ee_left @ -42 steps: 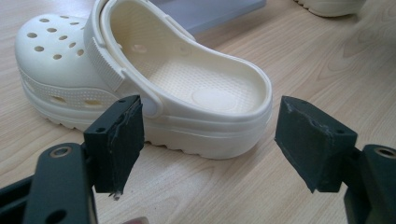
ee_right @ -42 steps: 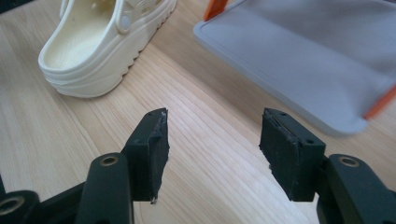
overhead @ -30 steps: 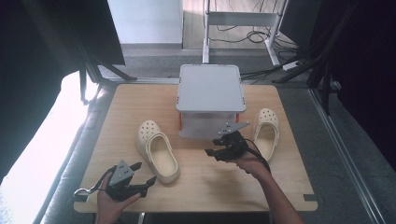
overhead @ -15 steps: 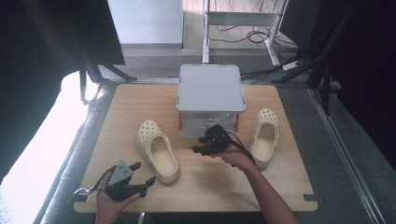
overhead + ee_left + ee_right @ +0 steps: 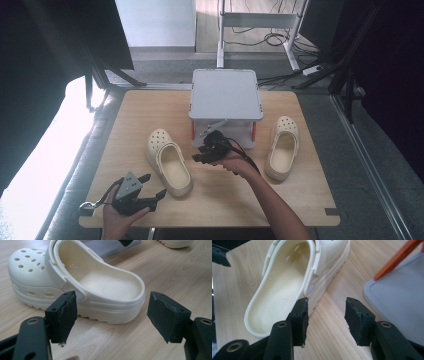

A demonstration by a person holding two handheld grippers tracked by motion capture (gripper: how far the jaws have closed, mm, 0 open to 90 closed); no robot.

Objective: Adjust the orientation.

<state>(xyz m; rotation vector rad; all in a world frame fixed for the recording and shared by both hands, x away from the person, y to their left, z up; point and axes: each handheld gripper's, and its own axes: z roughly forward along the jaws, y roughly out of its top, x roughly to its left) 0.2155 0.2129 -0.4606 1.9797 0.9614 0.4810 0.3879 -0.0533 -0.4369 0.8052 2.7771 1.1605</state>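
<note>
Counter (image 5: 300,200): pale wood, with my forearms coming in over its near edge.
Box (image 5: 225,94): grey, lidded, standing at the middle toward the far edge, an orange clip on each near corner.
Left clog (image 5: 168,161): cream, lay left of the box, toe pointing away from me, heel near my side, sole down on the counter.
Right clog (image 5: 282,147): same cream make, lay right of the box, well apart from its mate, also toe away from me.
Left gripper (image 5: 156,186): I held it low at the near left corner of the counter, just short of the left clog's heel, jaws pointed toward the shoe.
Left gripper state: wide open, nothing between the pads; in the left gripper view the clog's (image 5: 82,282) heel end sat beyond the gap, and the pads touched nothing.
Right gripper (image 5: 198,155): I had it out over the middle of the counter, in front of the box and just beside the left clog's right flank.
Right gripper state: jaws parted a moderate way and empty; in the right gripper view the clog's (image 5: 287,282) side wall ran just beyond one pad, bare wood showed between the two pads, and the box's grey edge (image 5: 397,300) lay off to the other side.
Hands: my left hand (image 5: 117,220) wrapped its gripper from below; my right hand (image 5: 239,164) held the other from behind.
</note>
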